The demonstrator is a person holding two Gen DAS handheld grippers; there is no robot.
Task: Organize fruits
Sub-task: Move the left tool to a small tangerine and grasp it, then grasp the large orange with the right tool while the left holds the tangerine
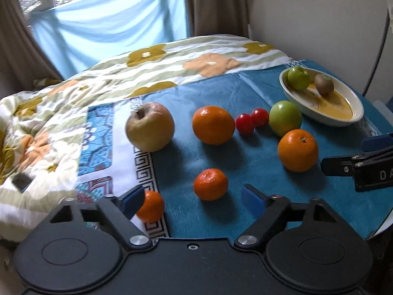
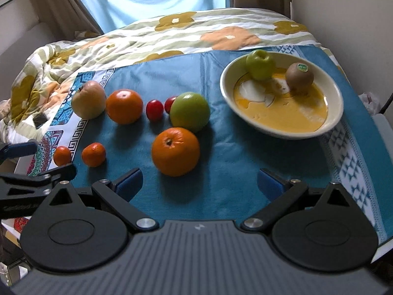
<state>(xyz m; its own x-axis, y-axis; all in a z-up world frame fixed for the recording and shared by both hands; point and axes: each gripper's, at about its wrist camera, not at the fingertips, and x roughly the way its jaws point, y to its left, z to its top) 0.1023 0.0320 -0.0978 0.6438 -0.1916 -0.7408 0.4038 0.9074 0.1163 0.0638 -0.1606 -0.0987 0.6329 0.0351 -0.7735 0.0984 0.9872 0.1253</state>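
Fruits: four oranges (image 2: 175,151), three apples (image 2: 190,112), two tomatoes (image 2: 154,110) (both grippers' fingers (image 2: 130,184) spread, empty).

A green apple (image 2: 260,65) and a kiwi (image 2: 299,76) lie in the cream bowl (image 2: 336,113); oranges, tomatoes and apples lie on the blue cloth (image 2: 233,162).

Blue patterned cloth (image 2: 221,172) spread flat, with white geometric border. Floral quilt (image 2: 172,34) bunched behind and to the left. Small dark phone-like object (image 2: 39,120) lying on quilt. Pale blue sheet (image 1: 105,32) hung across window. Brown curtains (image 1: 216,2) beside it.
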